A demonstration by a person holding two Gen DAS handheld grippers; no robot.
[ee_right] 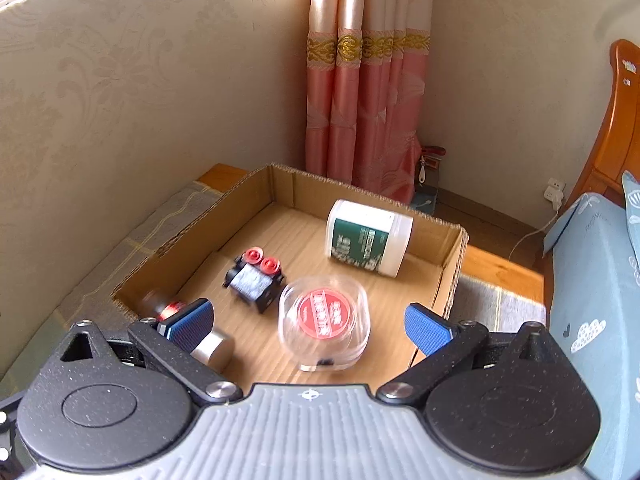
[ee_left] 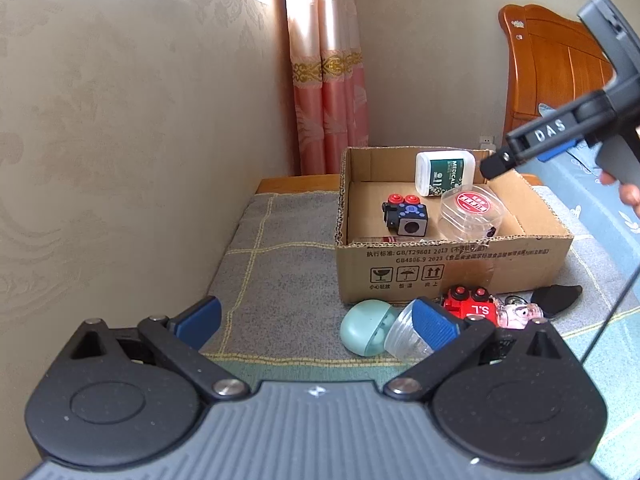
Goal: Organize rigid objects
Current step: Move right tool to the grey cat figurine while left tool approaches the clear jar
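**Clear container lies in the box beneath wide-spread jaws**

The right gripper (ee_right: 308,322) is held above the cardboard box (ee_right: 454,276), jaws spread wide and empty. The clear container (ee_right: 324,326) with a red label is seen lying flat between the pads, apart from both. A black toy cube (ee_right: 256,280) sits at its ten o'clock, a white bottle (ee_right: 368,238) at one o'clock, lying on its side with its long axis running from ten to four. The left gripper (ee_left: 316,320) is likewise spread wide and empty, over a grey checked mat (ee_left: 272,272). Patterned walls and a pink curtain (ee_right: 360,100) are seen behind.
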